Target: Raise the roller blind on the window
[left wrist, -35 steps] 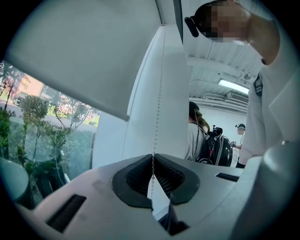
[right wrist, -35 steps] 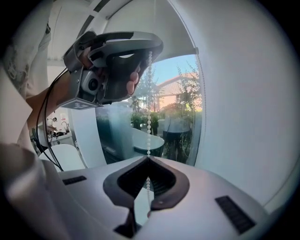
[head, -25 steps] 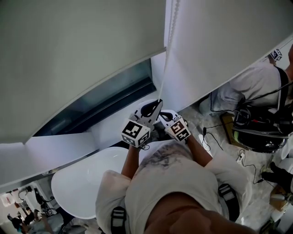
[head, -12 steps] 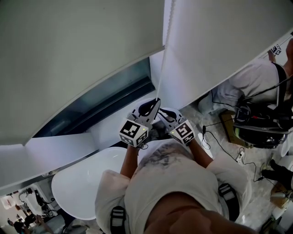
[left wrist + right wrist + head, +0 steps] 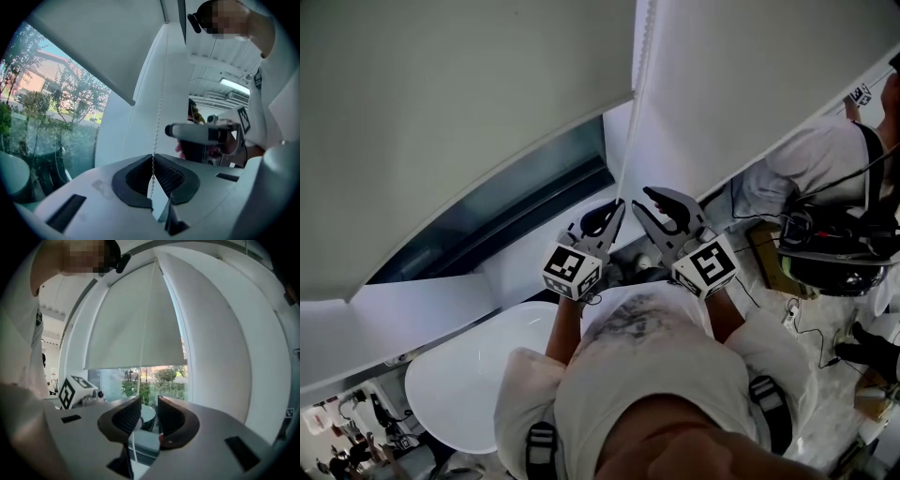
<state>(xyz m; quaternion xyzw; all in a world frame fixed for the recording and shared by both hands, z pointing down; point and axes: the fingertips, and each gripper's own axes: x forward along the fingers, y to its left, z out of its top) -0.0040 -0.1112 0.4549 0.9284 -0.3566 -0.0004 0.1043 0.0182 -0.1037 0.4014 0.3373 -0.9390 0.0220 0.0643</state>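
Observation:
The pale grey roller blind (image 5: 441, 112) covers the upper part of the window, with dark glass (image 5: 516, 202) bare under its bottom bar. Its thin bead chain (image 5: 630, 159) hangs along the white frame between two blinds. My left gripper (image 5: 617, 208) is shut on the chain, which shows pinched between the pads in the left gripper view (image 5: 152, 161). My right gripper (image 5: 652, 199) stands just right of it, a little higher, jaws open. In the right gripper view the chain (image 5: 143, 324) runs down toward the narrow gap of that gripper (image 5: 149, 411), not clamped.
A second blind (image 5: 750, 84) hangs to the right of the chain. A white round table (image 5: 459, 375) stands below left, by the sill (image 5: 525, 258). Another person (image 5: 806, 169) crouches at the right among cables (image 5: 741, 272) on the floor.
My right gripper has let go, opened and risen beside the chain to above the left gripper. The left gripper has stayed shut on the chain, almost still.

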